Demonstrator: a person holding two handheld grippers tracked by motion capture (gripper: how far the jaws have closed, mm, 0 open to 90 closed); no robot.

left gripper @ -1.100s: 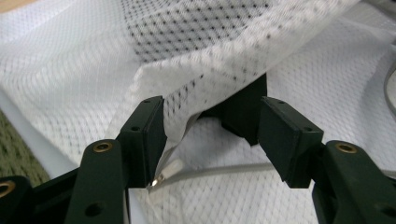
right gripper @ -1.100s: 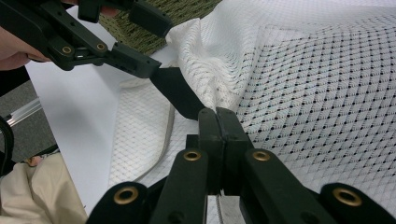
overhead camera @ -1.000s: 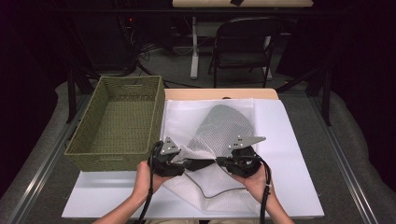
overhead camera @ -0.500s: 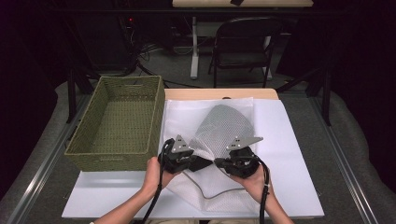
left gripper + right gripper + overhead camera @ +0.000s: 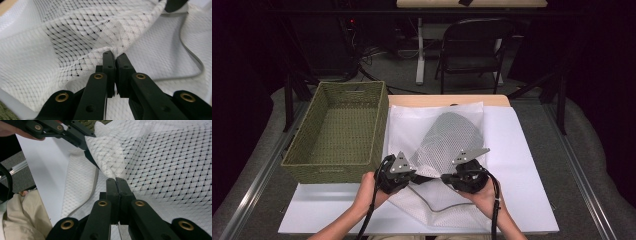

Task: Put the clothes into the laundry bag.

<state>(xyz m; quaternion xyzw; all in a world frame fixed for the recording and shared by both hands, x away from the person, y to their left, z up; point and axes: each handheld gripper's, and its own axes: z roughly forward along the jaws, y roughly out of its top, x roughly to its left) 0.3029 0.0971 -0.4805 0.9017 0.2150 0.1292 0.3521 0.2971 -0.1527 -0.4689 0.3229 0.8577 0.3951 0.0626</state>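
White mesh bag [image 5: 447, 145] lies on a white sheet [image 5: 522, 170] mid-desk, just right of a green woven basket [image 5: 337, 132]. Its near edge is lifted off the sheet at two spots, w/ a grey cord [image 5: 437, 205] curling along the flat part nearest the person. Something dark and rounded shows thru the mesh toward the far end; can't tell what.

Left tongs [image 5: 115, 55] have just been closing and now pinch a fold of mesh, jaws nearly touching w/ netting bunched between the tips. Right tongs [image 5: 116, 180] are clamped tight on the bag's edge too, mesh pulled up into a small peak at the tips. In the high view both tongs sit close together at the bag's near side, left [image 5: 412, 176] & right [image 5: 443, 178], each in a hand.

Basket stands empty. Wood desk [image 5: 447, 100] edge shows beyond the sheet; folding chair [image 5: 472, 50] well behind.
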